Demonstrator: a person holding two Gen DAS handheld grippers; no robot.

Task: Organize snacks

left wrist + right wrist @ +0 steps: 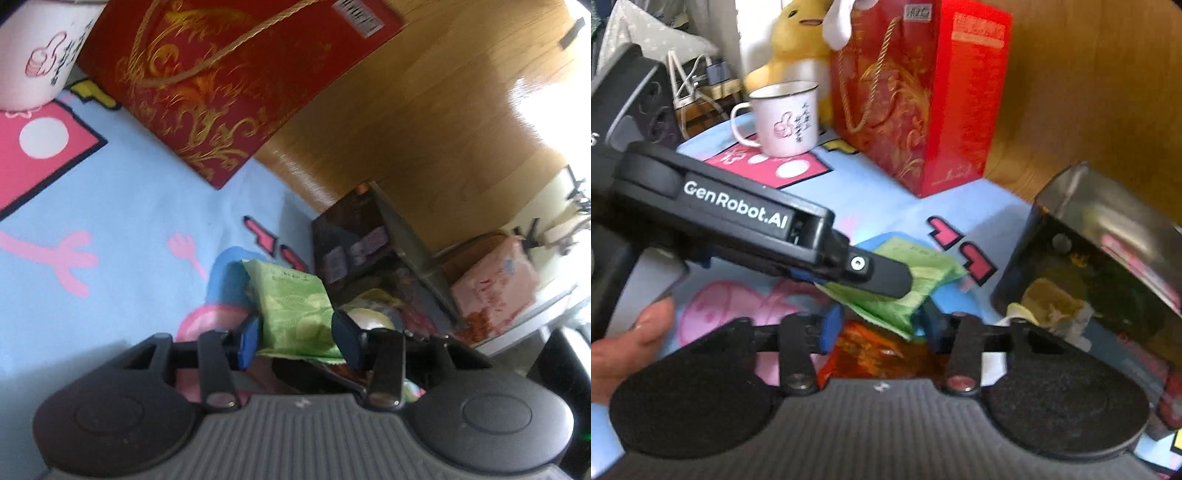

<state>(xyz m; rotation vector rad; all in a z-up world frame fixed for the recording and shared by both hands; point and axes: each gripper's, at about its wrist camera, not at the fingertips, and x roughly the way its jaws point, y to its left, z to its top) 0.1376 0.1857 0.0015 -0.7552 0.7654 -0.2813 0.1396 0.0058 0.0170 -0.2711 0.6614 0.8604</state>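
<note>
Left gripper (297,332) jaws clenched on green packet (295,314), right gripper (879,326) jaws around orange packet (871,354), grip unclear; lift clear, drop into tin (1108,229) near bench (129,221) edge.

Daylight glare washes out the wood floor (461,110) at upper right; both pics blurred, maybe motion, edges bent w/ fisheye.

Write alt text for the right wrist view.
The left gripper reaches in from the left, its jaws closed on a green snack packet, with the right gripper just below, over an orange packet. A dark tin of snacks lies open at right. Behind stand a white mug and a red gift bag on a blue cartoon mat.
</note>
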